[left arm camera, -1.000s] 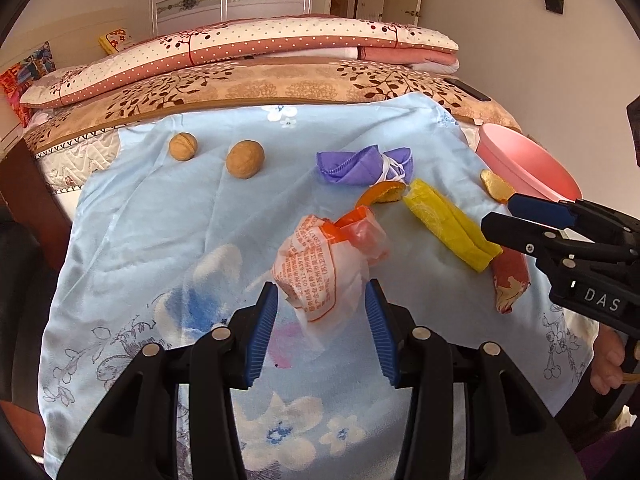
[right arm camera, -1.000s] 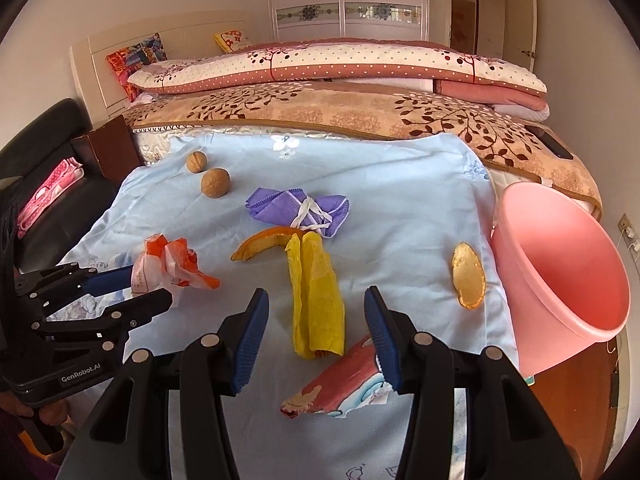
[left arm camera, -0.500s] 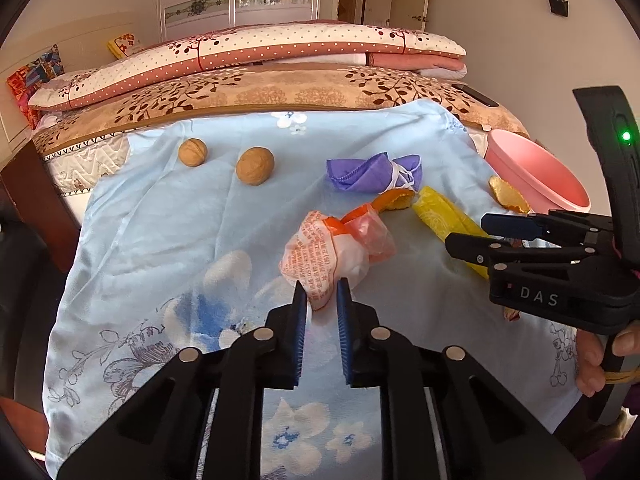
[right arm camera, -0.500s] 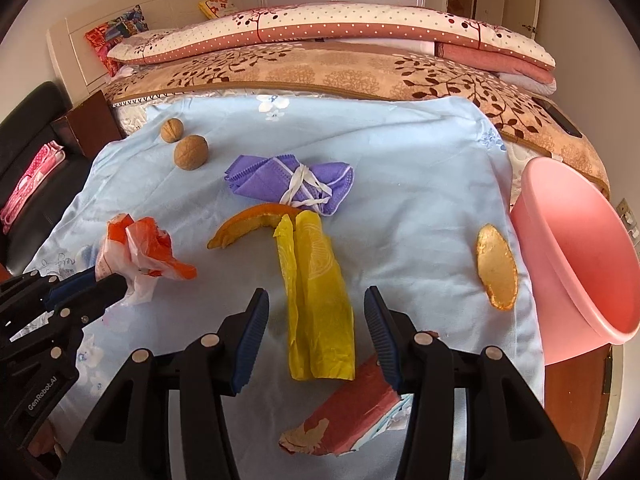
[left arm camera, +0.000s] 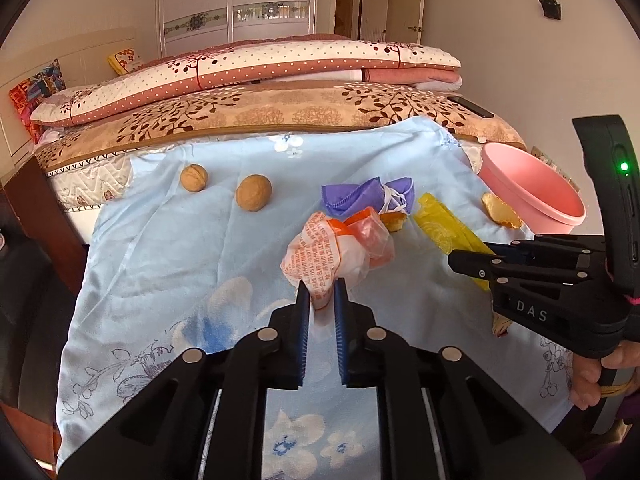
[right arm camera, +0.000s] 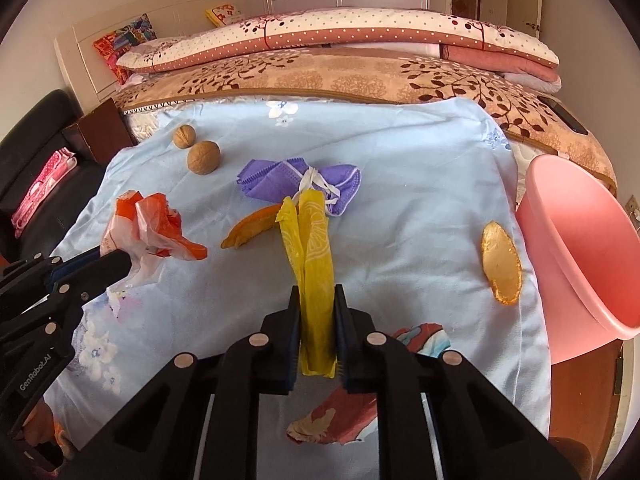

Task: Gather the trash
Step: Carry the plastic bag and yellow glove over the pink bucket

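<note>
A crumpled white and orange plastic bag (left arm camera: 332,248) lies on the light blue sheet (left arm camera: 168,248). My left gripper (left arm camera: 321,292) is closing, its blue pads pinching the bag's near end. In the right wrist view a long yellow wrapper (right arm camera: 312,240) runs toward me, and my right gripper (right arm camera: 316,296) is closing with its pads pressed on the wrapper's near part. The left gripper (right arm camera: 120,264) shows there at the left, gripping the same plastic bag (right arm camera: 148,228). A pink basin (right arm camera: 588,248) stands tilted off the sheet's right edge.
A purple face mask (right arm camera: 296,178), two walnuts (right arm camera: 204,157), an orange peel strip (right arm camera: 250,228), a flat peel (right arm camera: 500,262) and a red printed wrapper (right arm camera: 348,412) lie on the sheet. Folded quilts (right arm camera: 340,36) are stacked behind. A black seat (right arm camera: 36,152) stands left.
Both grippers were wide open a second ago. The left one closed onto the plastic bag first; the right one has just closed onto the yellow wrapper, whose far end has lifted.
</note>
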Action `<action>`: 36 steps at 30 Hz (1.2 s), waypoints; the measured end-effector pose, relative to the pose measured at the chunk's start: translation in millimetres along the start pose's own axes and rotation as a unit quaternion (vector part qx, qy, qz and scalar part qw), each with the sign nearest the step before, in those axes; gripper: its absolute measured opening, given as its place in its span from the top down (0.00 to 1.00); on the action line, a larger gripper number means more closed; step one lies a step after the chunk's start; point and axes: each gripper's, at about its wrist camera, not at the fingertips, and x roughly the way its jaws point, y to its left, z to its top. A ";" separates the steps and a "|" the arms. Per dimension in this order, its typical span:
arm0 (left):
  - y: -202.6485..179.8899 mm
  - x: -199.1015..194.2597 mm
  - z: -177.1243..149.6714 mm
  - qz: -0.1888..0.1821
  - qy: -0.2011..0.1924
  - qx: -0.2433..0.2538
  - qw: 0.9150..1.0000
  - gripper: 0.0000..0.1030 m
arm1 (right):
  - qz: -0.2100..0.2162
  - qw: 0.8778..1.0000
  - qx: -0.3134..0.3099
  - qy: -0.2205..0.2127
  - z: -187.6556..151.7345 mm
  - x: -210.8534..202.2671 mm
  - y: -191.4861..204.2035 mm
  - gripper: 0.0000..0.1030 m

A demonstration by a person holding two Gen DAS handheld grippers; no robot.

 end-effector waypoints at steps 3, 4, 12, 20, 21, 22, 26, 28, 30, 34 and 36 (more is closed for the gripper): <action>-3.9 -3.8 6.5 0.002 -0.011 0.004 1.000 0.89 | 0.002 1.000 0.008 -0.023 1.9 -14.3 -3.3 0.86; -5.2 -4.8 8.7 0.001 -0.015 0.005 1.000 0.89 | 0.002 1.000 0.011 -0.029 2.2 -18.5 -4.7 0.86; -20.9 -10.3 29.9 -0.002 -0.041 0.009 0.999 0.89 | 0.000 0.997 0.045 -0.063 5.5 -44.1 -24.4 0.86; -47.7 -8.3 51.3 -0.007 -0.069 0.029 0.997 0.89 | -0.015 0.994 0.068 -0.081 8.2 -53.4 -47.8 0.86; -52.3 -7.8 54.7 -0.009 -0.074 0.033 0.997 0.89 | -0.017 0.994 0.072 -0.082 8.6 -54.3 -51.2 0.86; -55.8 -7.2 57.2 -0.009 -0.077 0.035 0.996 0.89 | -0.019 0.993 0.076 -0.084 8.8 -55.1 -54.8 0.86; -73.4 -2.7 70.4 -0.017 -0.088 0.047 0.995 0.89 | -0.032 0.991 0.094 -0.094 9.3 -61.2 -70.9 0.86; -80.6 -0.9 76.1 -0.022 -0.095 0.051 0.994 0.89 | -0.038 0.989 0.103 -0.098 9.9 -64.0 -80.9 0.86; -89.3 1.0 82.6 -0.027 -0.101 0.055 0.993 0.89 | -0.043 0.988 0.112 -0.102 10.5 -66.0 -89.3 0.86; -107.2 5.7 94.5 -0.043 -0.108 0.059 0.991 0.89 | -0.054 0.984 0.127 -0.109 11.2 -71.1 -107.1 0.86; -116.4 7.7 99.2 -0.049 -0.112 0.063 0.991 0.89 | -0.060 0.983 0.135 -0.113 11.6 -73.9 -117.1 0.86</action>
